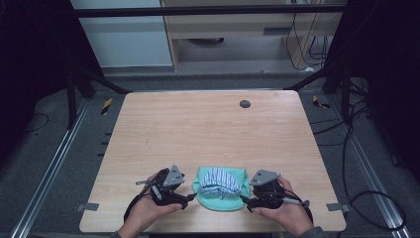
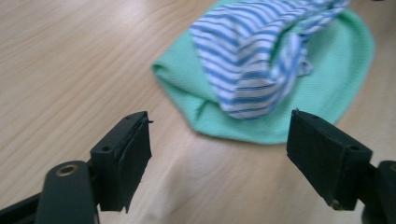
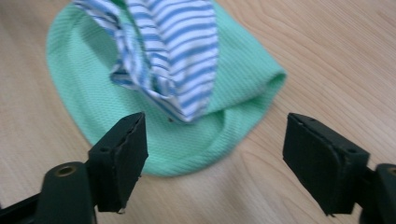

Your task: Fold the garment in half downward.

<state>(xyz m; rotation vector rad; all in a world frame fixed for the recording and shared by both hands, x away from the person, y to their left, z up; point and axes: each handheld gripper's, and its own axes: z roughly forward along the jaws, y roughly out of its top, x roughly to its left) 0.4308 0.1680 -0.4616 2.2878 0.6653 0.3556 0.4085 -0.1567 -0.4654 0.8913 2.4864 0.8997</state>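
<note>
Your left gripper (image 1: 190, 198) and right gripper (image 1: 243, 199) sit on either side of a folded green cloth (image 1: 220, 201) that lies on the wooden counter (image 1: 208, 129) near its front edge. A blue-and-white striped cloth (image 1: 219, 181) is bunched on top of the green one. In the left gripper view your fingers (image 2: 122, 158) stand wide with bare counter between them, and the green cloth (image 2: 322, 88) lies just beyond their tips. In the right gripper view your fingers (image 3: 119, 161) are wide too, holding nothing, with the green cloth's (image 3: 177, 154) rounded edge just ahead of them.
</note>
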